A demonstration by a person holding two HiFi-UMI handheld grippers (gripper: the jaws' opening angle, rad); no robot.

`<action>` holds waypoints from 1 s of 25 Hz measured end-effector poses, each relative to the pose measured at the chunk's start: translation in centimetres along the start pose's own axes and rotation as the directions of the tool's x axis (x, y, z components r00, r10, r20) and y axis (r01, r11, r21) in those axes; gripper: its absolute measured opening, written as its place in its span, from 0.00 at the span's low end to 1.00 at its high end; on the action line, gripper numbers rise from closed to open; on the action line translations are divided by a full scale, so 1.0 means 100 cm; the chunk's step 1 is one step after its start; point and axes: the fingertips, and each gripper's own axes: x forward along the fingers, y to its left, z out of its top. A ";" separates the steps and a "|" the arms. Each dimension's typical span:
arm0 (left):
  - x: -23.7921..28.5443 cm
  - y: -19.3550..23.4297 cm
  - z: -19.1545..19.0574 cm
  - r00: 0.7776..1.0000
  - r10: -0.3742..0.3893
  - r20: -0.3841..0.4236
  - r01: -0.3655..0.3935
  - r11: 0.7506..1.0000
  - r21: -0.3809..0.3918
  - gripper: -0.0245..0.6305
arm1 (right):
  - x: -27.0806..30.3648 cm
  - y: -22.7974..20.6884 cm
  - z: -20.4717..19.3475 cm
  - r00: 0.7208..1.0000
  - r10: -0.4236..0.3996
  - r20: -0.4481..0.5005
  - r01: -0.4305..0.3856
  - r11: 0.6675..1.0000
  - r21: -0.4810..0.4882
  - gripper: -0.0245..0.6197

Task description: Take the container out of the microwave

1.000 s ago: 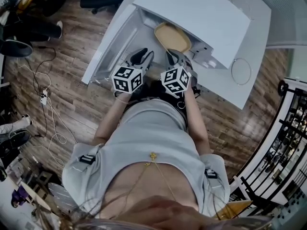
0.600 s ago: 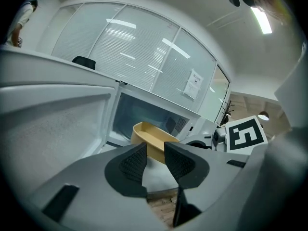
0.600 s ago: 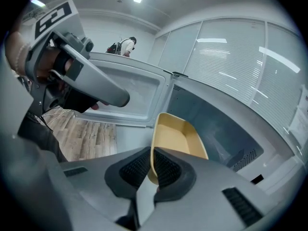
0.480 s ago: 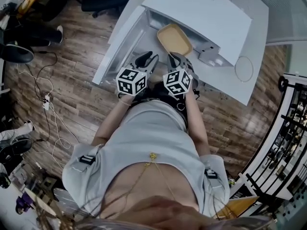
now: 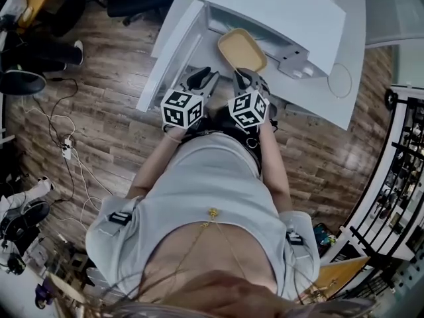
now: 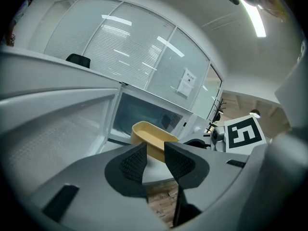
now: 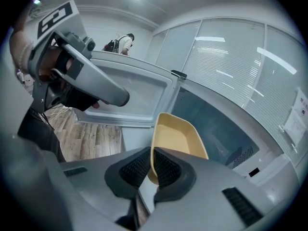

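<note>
The yellow oval container (image 5: 242,50) hangs in front of the open white microwave (image 5: 278,12), tilted, most of it outside the cavity. My right gripper (image 5: 242,76) is shut on its near rim; in the right gripper view the pads (image 7: 163,170) pinch the container (image 7: 178,136) wall. My left gripper (image 5: 202,78) stands to its left, by the swung-open door (image 5: 173,52). Its jaws (image 6: 155,150) are open with nothing between them, and the container (image 6: 149,136) shows beyond them.
The microwave sits on a white table (image 5: 344,105) over a wood floor. Cables (image 5: 66,144) trail on the floor at the left, and a black rack (image 5: 404,177) stands at the right. A person (image 7: 126,42) stands far off.
The container has come further out of the microwave cavity, drawn back in my right gripper. The left gripper has moved back alongside it, still open.
</note>
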 end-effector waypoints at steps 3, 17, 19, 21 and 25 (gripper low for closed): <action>-0.004 -0.002 -0.001 1.000 -0.018 0.001 0.018 1.000 0.002 0.23 | -0.006 0.005 0.001 1.000 -0.009 -0.001 0.009 1.000 0.004 0.09; -0.035 -0.012 -0.028 0.995 -0.096 -0.028 0.096 0.995 0.022 0.23 | -0.040 0.047 -0.005 0.997 -0.065 -0.038 0.068 0.994 0.082 0.09; -0.040 -0.015 -0.032 0.994 -0.107 -0.030 0.107 0.994 0.026 0.23 | -0.045 0.054 -0.005 0.997 -0.070 -0.038 0.074 0.993 0.092 0.09; -0.044 -0.017 -0.034 0.993 -0.116 -0.031 0.117 0.993 0.030 0.23 | -0.049 0.060 -0.004 0.996 -0.077 -0.037 0.080 0.992 0.097 0.09; -0.047 -0.020 -0.038 0.992 -0.122 -0.027 0.123 0.992 0.038 0.23 | -0.057 0.069 -0.002 0.996 -0.085 -0.033 0.088 0.990 0.110 0.09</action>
